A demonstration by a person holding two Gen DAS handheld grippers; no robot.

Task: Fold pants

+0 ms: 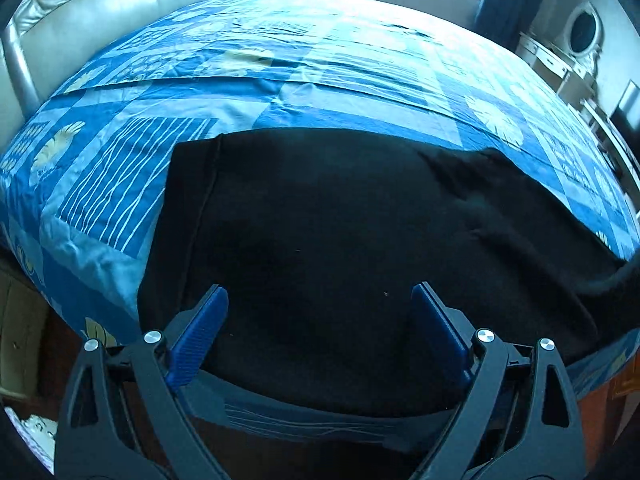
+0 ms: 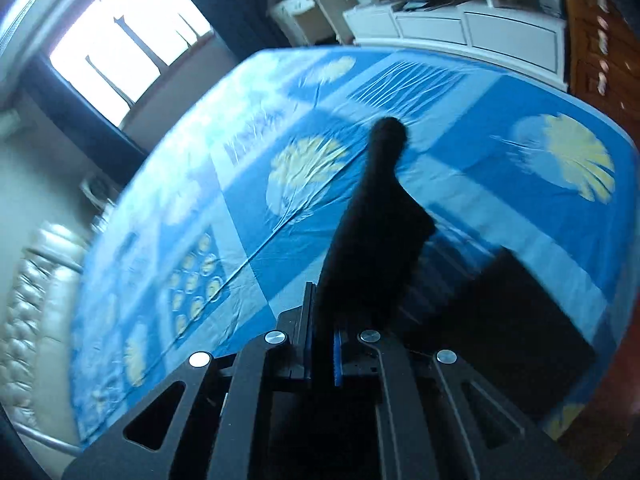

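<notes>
While the black pants (image 1: 320, 240) lay spread flat on the blue patterned bedspread (image 1: 280, 72), near the edge of the bed closest to us, our left gripper (image 1: 320, 308) hung just above them with its jaws wide apart. Nothing was between its blue pads (image 1: 200, 332), and we could not tell if they touched the cloth. Our right gripper (image 2: 323, 344) had its jaws closed tight on a fold of the same pants (image 2: 372, 240), and this part stood up from the bed as a dark narrow strip. A white cabinet (image 2: 460, 28) stood beyond the bed.
</notes>
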